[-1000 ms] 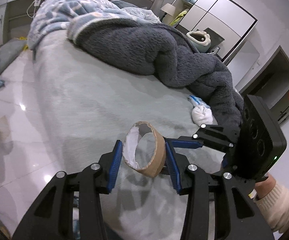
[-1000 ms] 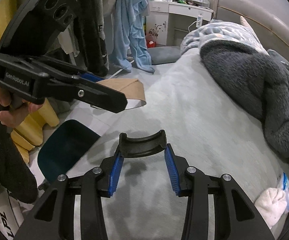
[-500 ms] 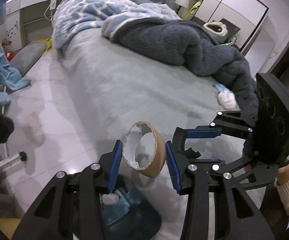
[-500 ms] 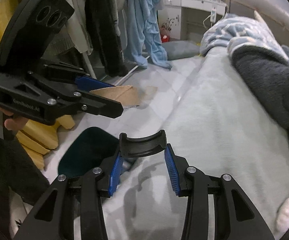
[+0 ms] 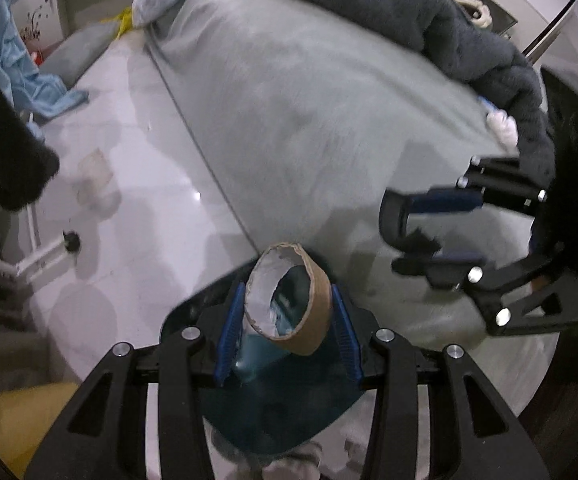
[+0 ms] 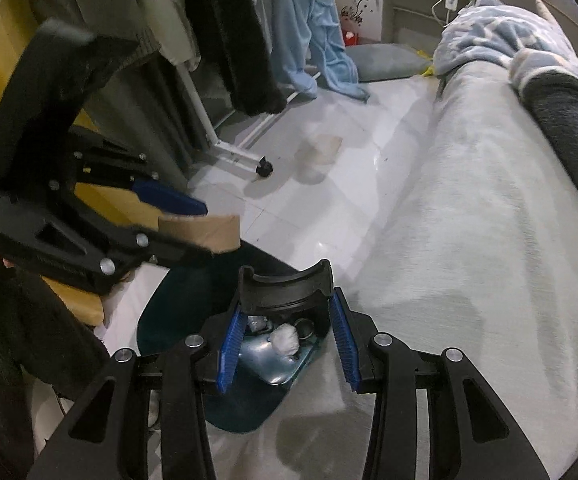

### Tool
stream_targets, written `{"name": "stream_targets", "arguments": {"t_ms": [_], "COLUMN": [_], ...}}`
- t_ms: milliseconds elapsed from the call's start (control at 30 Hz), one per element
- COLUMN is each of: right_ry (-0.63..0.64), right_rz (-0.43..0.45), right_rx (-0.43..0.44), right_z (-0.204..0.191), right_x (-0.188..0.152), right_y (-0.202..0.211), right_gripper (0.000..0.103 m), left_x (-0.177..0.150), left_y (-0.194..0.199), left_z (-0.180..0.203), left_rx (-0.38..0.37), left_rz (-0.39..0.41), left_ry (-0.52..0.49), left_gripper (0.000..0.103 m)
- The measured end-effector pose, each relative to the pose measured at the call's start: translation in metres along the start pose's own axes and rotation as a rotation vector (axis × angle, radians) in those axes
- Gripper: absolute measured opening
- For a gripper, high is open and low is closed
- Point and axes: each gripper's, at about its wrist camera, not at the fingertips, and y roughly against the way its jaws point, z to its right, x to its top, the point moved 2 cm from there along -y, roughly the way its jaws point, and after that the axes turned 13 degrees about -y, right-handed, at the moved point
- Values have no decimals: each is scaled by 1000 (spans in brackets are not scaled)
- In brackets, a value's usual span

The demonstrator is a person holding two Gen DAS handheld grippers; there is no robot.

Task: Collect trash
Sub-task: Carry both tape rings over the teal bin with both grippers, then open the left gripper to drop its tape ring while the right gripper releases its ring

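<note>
Left gripper: clamped across the cardboard tape core, pads on its outer wall, open end facing the camera.
Right gripper: closed on a curved black plastic piece, a pad at each end of the arc.
Handling, core: likely very light and fairly stiff, but a thin wall that may crush; gripping across the outer wall looks sound.
Handling, black piece: rigid and light by its look; held at its ends, it could slip if twisted.
Trash bin: dark teal, open, directly below both grippers, crumpled tissue already inside.
Bed: pale grey plush cover, just beside the bin.
Floor: glossy white tile.
Further off: dark fleece blanket, clothes rack with hanging garments.
</note>
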Motion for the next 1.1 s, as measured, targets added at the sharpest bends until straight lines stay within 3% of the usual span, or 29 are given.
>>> {"name": "stream_targets", "arguments": {"t_ms": [267,400,567,900,1100], "right_ry": [10,25,5,-3,-3], "right_rz": [-86,-121,-147,-203,-245], "right_rx": [-10,-25,-26,-62,-95], "right_z": [-25,-35,-36,-33,-29], "right_x": [-8,-9,-7,-15,-22], "right_y": [-38,-51,-59,-77,-92], "right_gripper": [42,42,42,42,44], "left_x": [-44,-58,-67,-73,-70], "left_y": [-38,-43,-38,-21,-6], "left_z": [-3,-8,-17,-34,-45], "left_rx": [-49,-61,-61,-21,1], "left_rz": [-167,-210,-219,-196,-132], "left_ry": [-13,-13,6,34,73], "left_gripper": [47,51,69,79,81]}}
